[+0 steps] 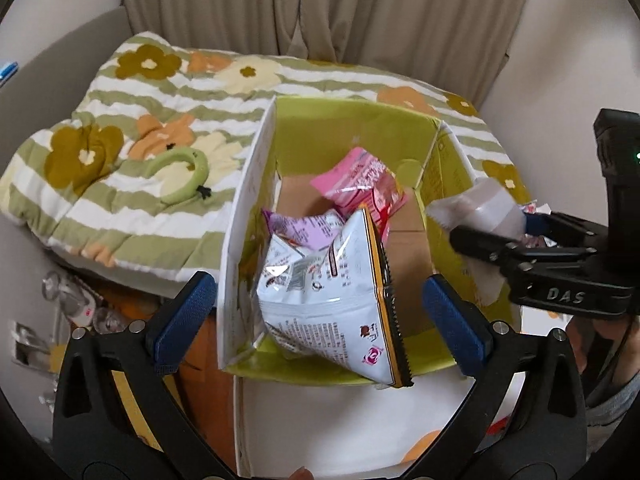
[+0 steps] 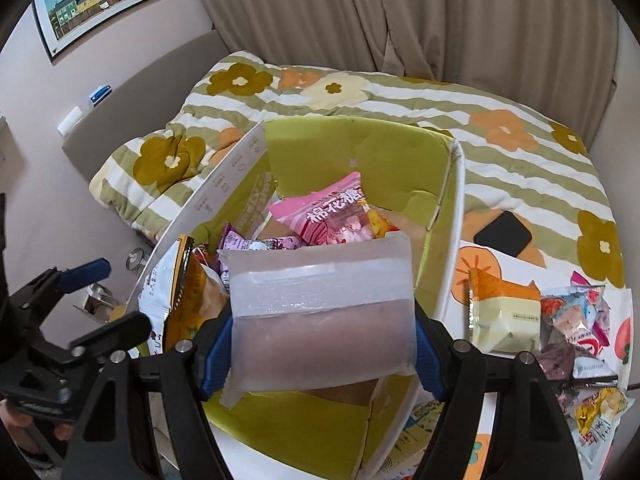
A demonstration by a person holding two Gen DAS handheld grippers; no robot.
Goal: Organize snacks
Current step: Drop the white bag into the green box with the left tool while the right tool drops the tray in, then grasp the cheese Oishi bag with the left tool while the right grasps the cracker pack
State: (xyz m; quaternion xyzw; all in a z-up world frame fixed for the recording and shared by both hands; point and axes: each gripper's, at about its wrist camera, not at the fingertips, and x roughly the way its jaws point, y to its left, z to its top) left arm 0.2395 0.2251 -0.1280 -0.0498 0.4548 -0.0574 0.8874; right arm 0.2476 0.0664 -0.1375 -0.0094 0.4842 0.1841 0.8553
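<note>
The frosted pouch is clamped across its width between the blue pads of the right gripper, hanging over the near right part of the open box, not yet inside it; the risk, I judge, is that its top edge leans toward the box's right wall and, let go from here, the pouch could catch on that rim or tip out onto the bed. The left gripper stands wide apart with nothing pressed between its pads; the white chip bag sits between them, propped upright against the box's left flap with its lower corner over the near edge, so it may topple out. The pink bag lies at the far end; loose snacks wait beside the box's right wall.
</note>
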